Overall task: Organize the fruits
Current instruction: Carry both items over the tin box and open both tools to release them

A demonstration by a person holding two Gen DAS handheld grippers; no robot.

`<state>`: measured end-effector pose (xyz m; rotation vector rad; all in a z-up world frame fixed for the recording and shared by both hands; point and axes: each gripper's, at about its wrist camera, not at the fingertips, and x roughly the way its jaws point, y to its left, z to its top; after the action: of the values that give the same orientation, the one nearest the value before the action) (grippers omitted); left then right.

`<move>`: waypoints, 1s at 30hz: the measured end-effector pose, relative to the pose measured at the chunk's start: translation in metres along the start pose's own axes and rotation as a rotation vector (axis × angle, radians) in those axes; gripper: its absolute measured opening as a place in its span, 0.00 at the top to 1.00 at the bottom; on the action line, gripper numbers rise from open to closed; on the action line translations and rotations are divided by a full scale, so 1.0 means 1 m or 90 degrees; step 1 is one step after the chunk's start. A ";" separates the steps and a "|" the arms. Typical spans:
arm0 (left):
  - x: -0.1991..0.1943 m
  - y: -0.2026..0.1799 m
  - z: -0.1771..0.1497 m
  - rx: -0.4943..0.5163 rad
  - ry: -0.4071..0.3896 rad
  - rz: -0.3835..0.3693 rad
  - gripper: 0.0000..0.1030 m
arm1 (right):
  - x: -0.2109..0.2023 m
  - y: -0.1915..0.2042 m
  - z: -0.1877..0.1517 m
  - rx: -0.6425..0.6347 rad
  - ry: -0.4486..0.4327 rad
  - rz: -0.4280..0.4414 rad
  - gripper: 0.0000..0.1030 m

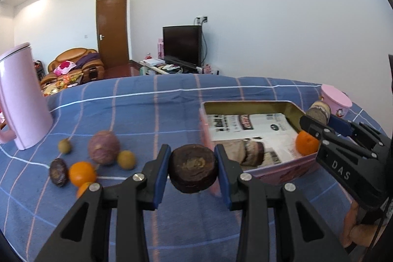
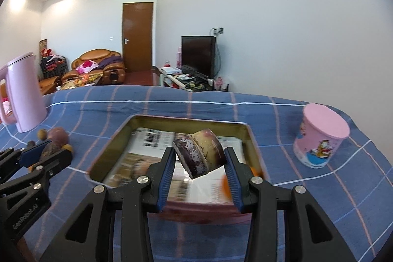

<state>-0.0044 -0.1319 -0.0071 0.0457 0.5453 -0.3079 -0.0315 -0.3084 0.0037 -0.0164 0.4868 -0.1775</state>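
Fruits being sorted into tin (image 1: 304, 160) at right of left view: dark flat fruit (image 1: 192, 171) sitting clenched in left gripper (image 1: 192, 172), purple-brown fruit (image 2: 200, 155) riding tilted in right gripper (image 2: 200, 165) over tin. Looking firm, light, roundish; gripping across widest flanks, gently, guarding against rolling.

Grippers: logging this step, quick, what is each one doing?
Left gripper: shut on a dark brown round fruit.
Right gripper: shut on a purple-and-tan cut fruit.
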 end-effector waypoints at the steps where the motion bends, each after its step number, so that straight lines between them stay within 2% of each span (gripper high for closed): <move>1: 0.002 -0.003 0.002 0.001 0.001 -0.005 0.63 | 0.001 -0.007 0.000 0.004 0.001 -0.006 0.58; 6: 0.014 -0.025 0.009 0.009 0.003 -0.033 0.63 | 0.007 -0.028 0.002 0.016 0.008 -0.022 0.58; 14: 0.036 -0.061 0.020 0.022 0.016 -0.063 0.63 | 0.024 -0.048 0.007 0.040 0.025 -0.018 0.58; 21: 0.057 -0.081 0.029 0.028 0.051 -0.093 0.63 | 0.038 -0.058 0.008 0.075 0.051 0.019 0.58; 26: 0.075 -0.080 0.031 0.002 0.096 -0.096 0.63 | 0.054 -0.065 0.009 0.112 0.083 0.048 0.58; 30: 0.076 -0.080 0.031 0.000 0.096 -0.086 0.63 | 0.064 -0.065 0.009 0.126 0.105 0.069 0.58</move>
<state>0.0487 -0.2327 -0.0169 0.0315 0.7000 -0.4390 0.0173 -0.3838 -0.0146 0.2194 0.6312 -0.1199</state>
